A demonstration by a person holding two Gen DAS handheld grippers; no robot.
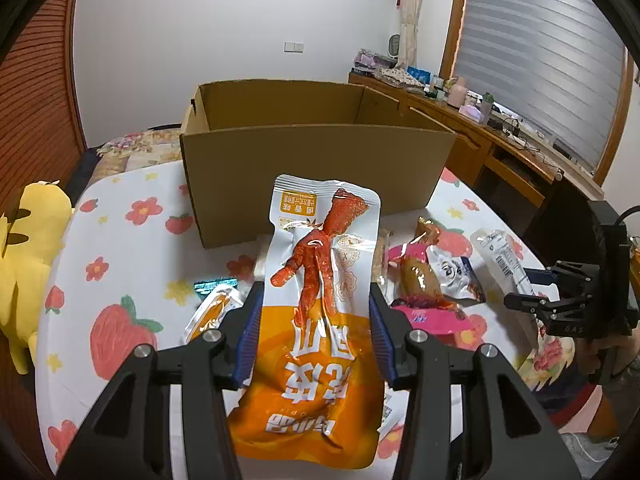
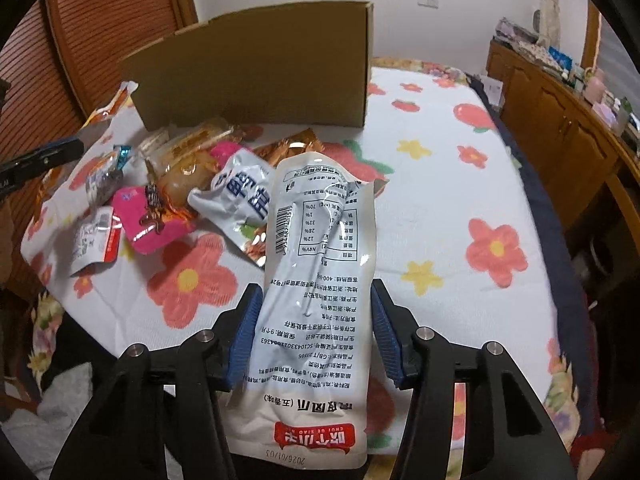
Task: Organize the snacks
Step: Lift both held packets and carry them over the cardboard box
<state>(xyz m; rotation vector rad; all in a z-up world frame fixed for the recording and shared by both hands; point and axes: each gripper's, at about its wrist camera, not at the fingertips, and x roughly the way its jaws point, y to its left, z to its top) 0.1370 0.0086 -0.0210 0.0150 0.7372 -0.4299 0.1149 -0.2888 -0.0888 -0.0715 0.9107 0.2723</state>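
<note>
My left gripper (image 1: 316,312) is shut on an orange and white chicken-foot packet (image 1: 320,312), lifted above the flowered cloth (image 1: 120,240) in front of the open cardboard box (image 1: 312,168). My right gripper (image 2: 316,320) is shut on a pale grey-white packet (image 2: 320,280), held with its printed back up and its blue pads pressing both edges. A heap of snack packets (image 2: 168,200) lies left of it, by the cardboard box (image 2: 256,76). The right gripper (image 1: 560,304) also shows at the right edge of the left wrist view.
A yellow plush toy (image 1: 28,264) sits at the cloth's left edge. A wooden counter (image 1: 500,148) with small items runs along the right under a window blind. More packets (image 1: 432,280) lie on the cloth right of the orange one.
</note>
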